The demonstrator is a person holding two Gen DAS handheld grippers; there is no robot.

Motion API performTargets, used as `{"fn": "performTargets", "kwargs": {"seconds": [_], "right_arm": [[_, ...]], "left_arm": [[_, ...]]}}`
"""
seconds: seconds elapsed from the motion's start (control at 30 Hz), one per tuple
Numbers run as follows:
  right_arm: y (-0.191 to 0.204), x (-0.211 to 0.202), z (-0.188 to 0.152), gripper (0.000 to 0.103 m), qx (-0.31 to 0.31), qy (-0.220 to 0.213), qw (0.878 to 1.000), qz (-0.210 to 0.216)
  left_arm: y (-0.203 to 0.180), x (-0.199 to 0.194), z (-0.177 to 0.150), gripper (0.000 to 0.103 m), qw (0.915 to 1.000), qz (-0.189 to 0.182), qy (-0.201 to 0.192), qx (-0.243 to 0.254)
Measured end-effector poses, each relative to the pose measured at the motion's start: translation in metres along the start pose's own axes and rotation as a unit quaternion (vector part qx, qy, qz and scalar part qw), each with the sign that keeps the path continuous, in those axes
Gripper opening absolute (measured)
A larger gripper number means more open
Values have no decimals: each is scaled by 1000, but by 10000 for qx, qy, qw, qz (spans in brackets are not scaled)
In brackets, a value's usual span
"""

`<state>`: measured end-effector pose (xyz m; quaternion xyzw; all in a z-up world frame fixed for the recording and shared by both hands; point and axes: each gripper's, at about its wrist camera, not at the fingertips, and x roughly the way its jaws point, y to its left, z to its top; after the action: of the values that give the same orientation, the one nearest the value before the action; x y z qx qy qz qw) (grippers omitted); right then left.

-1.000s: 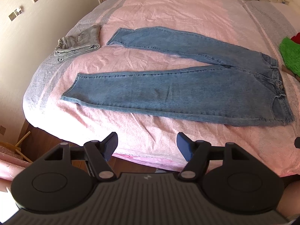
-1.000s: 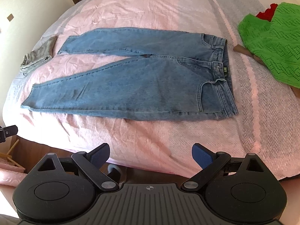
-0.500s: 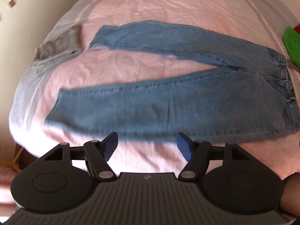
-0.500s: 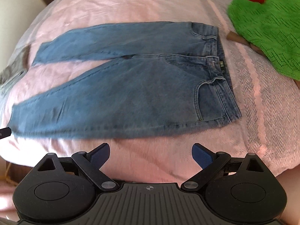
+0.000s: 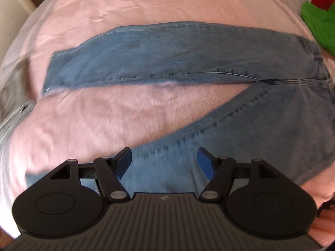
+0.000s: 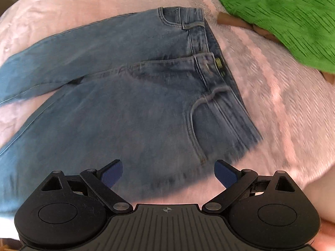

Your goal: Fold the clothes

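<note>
Left gripper (image 5: pixel 164 160) and right gripper (image 6: pixel 168 173), bottom centre of each frame, gape wide and grip nothing, poised over the nearer leg and hip of the jeans (image 6: pixel 129 96). Jeans lie flat on the pink bedspread (image 5: pixel 88 123), long axis left-right, waistband right, hems left. Both grippers have closed in since a second ago; a green knit (image 6: pixel 278 14) sits upper right.

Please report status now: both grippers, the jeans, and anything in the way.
Left gripper open, over near leg. Right gripper open, over hip by the waistband. Jeans flat on bed, unfolded. Green knit off to the side, clear.
</note>
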<state>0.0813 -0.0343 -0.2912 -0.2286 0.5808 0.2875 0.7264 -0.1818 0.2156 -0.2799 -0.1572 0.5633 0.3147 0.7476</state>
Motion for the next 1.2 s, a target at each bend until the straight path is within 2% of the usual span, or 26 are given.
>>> {"fn": "performTargets", "kwargs": {"seconds": [0.13, 0.23, 0.37, 0.47, 0.6, 0.63, 0.7, 0.77, 0.9, 0.97, 1.0, 1.03, 1.07, 1.1, 1.13, 1.17, 1.2], "right_arm": [[-4, 30, 51, 97, -244, -390, 9989, -16], [-5, 47, 99, 96, -577, -806, 9950, 130], [-2, 72, 163, 96, -1250, -1263, 9839, 194], [2, 93, 205, 96, -1828, -1473, 9716, 293], [7, 118, 245, 96, -2283, -1427, 9623, 394], [7, 123, 252, 96, -2317, -1372, 9620, 447], [4, 134, 265, 96, -2319, -1234, 9632, 566], [0, 147, 277, 96, -2261, -1076, 9656, 694], [-3, 148, 278, 96, -2355, -999, 9633, 808], [-5, 147, 278, 96, -2412, -972, 9618, 858], [-6, 146, 277, 76, -2440, -959, 9610, 883], [-6, 146, 277, 69, -2469, -945, 9601, 908], [-7, 146, 277, 58, -2497, -932, 9593, 933], [-8, 145, 277, 36, -2525, -918, 9585, 958], [-8, 145, 276, 27, -2553, -905, 9576, 983], [-9, 144, 276, 18, -2581, -891, 9567, 1008], [-10, 144, 276, 16, -2610, -877, 9558, 1033]], "left_arm": [[15, 53, 46, 65, 9974, -85, -374, 606], [27, 87, 93, 64, 9909, -201, -800, 1068], [38, 121, 154, 63, 9705, -425, -1522, 1820], [46, 144, 187, 61, 9519, -557, -1849, 2379], [56, 174, 211, 59, 9321, -671, -1803, 3070], [60, 181, 214, 59, 9276, -728, -1726, 3231], [69, 198, 218, 59, 9239, -943, -1366, 3446], [77, 211, 221, 59, 9234, -1103, -1090, 3510], [95, 225, 222, 62, 9315, -1386, -896, 3240], [99, 232, 222, 63, 9328, -1453, -809, 3199], [98, 234, 223, 63, 9329, -1470, -746, 3204], [96, 235, 223, 56, 9313, -1473, -700, 3257], [93, 234, 222, 41, 9285, -1468, -665, 3345], [90, 234, 221, 32, 9256, -1463, -630, 3433], [87, 232, 218, 16, 9230, -1428, -621, 3520], [85, 228, 213, 7, 9210, -1332, -675, 3599], [82, 222, 206, 6, 9191, -1207, -761, 3673]]}}
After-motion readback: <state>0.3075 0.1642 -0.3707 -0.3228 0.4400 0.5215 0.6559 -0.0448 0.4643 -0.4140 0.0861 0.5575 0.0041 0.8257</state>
